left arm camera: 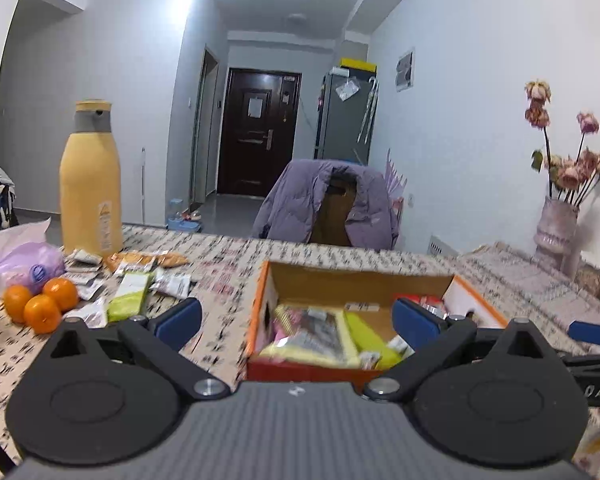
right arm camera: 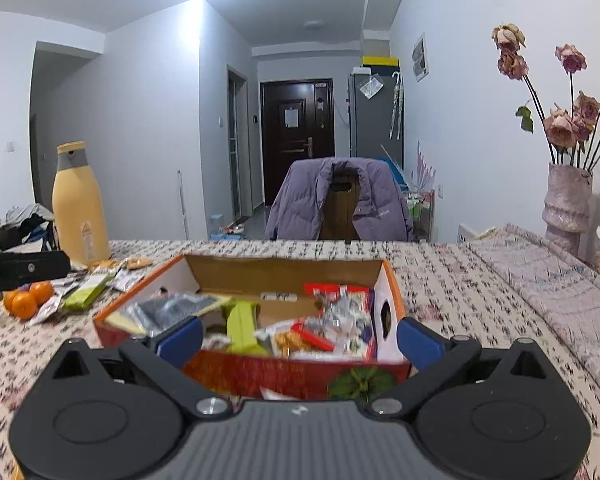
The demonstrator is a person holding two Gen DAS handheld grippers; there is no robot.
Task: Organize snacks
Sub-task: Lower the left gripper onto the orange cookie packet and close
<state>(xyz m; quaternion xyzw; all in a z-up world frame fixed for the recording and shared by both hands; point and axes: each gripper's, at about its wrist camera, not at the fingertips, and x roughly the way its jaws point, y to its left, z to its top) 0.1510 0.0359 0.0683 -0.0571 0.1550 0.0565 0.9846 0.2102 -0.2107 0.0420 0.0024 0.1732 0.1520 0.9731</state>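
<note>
An open orange-red cardboard box (left arm camera: 260,300) (right arm camera: 392,280) sits on the patterned table and holds several snack packets (left arm camera: 320,336) (right arm camera: 328,320). More loose snack packets (left arm camera: 132,292) (right arm camera: 92,292) lie on the table to the left of the box. My left gripper (left arm camera: 298,322) is open and empty, held just in front of the box's left half. My right gripper (right arm camera: 298,338) is open and empty, its fingers spread before the box's near wall. The right gripper's blue tip (left arm camera: 592,332) shows at the right edge of the left wrist view.
A tall yellow bottle (left arm camera: 90,184) (right arm camera: 80,208) stands at the back left. Three oranges (left arm camera: 40,304) (right arm camera: 26,300) and a purple tissue pack (left arm camera: 24,264) lie left. A vase of dried roses (right arm camera: 568,200) stands right. A chair with a purple jacket (right arm camera: 340,204) is behind the table.
</note>
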